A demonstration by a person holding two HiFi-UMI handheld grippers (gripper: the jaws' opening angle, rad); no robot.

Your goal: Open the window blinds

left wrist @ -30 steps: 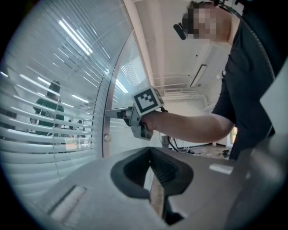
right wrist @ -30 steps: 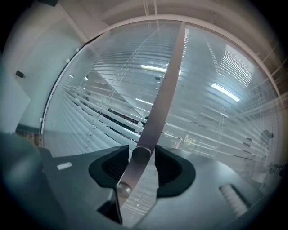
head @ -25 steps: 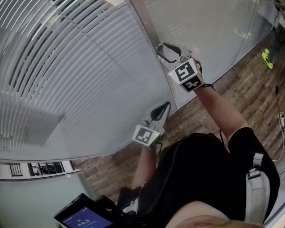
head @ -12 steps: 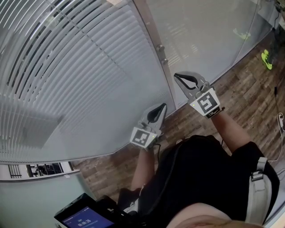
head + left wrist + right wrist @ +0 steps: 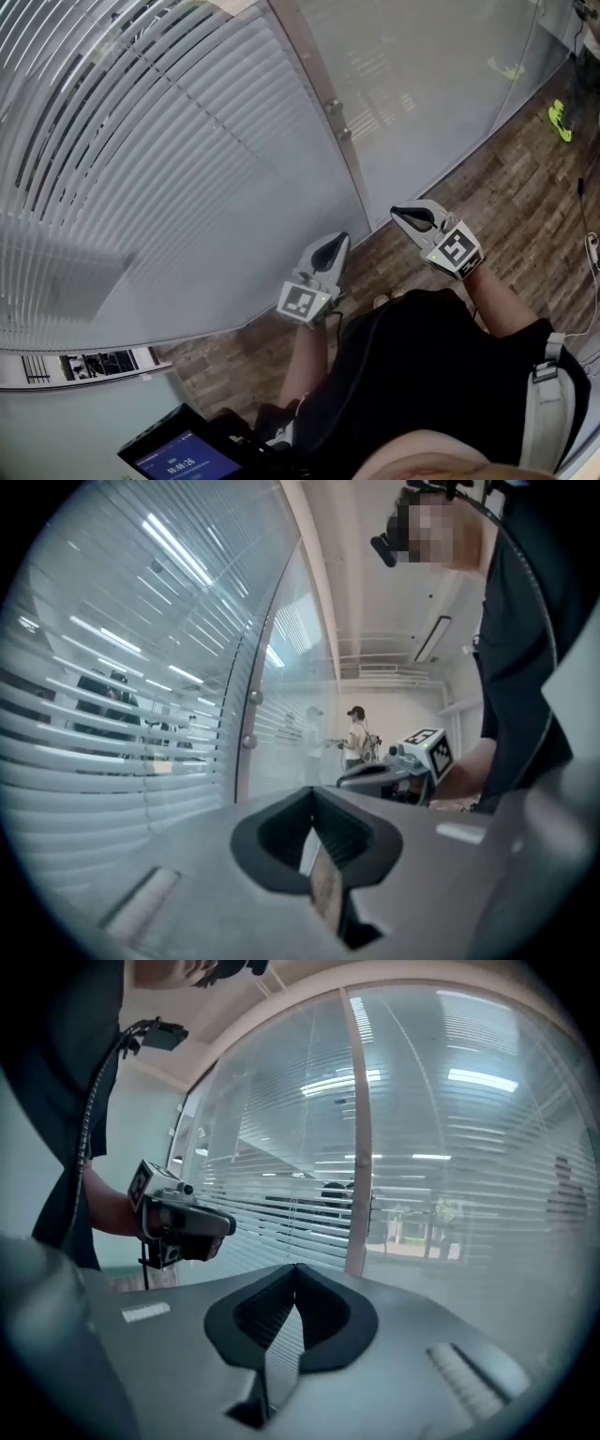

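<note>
Head view, window blinds [image 5: 141, 159]: they fill the upper left above the wooden floor [image 5: 525, 187]. The slats are stacked one over another, and their long axis runs level along the wall.
Head view, post [image 5: 328, 108]: it stands upright at the right edge of the blinds and carries two round knobs.
Head view, left gripper [image 5: 336, 242]: it is low, near the foot of the post, with its tips toward the blinds and clear of them.
Head view, right gripper [image 5: 401, 214]: it is just to the right of the left gripper, also low. It points the same way and touches nothing.
Left gripper view, jaws: they are pressed together with nothing between them. The blinds lie to the left, with level slats and narrow gaps showing through.
Right gripper view, jaws: they have just been closing and now meet, empty. The blinds span ahead on both sides of the post, with level slats. The left gripper shows at the left.
</note>
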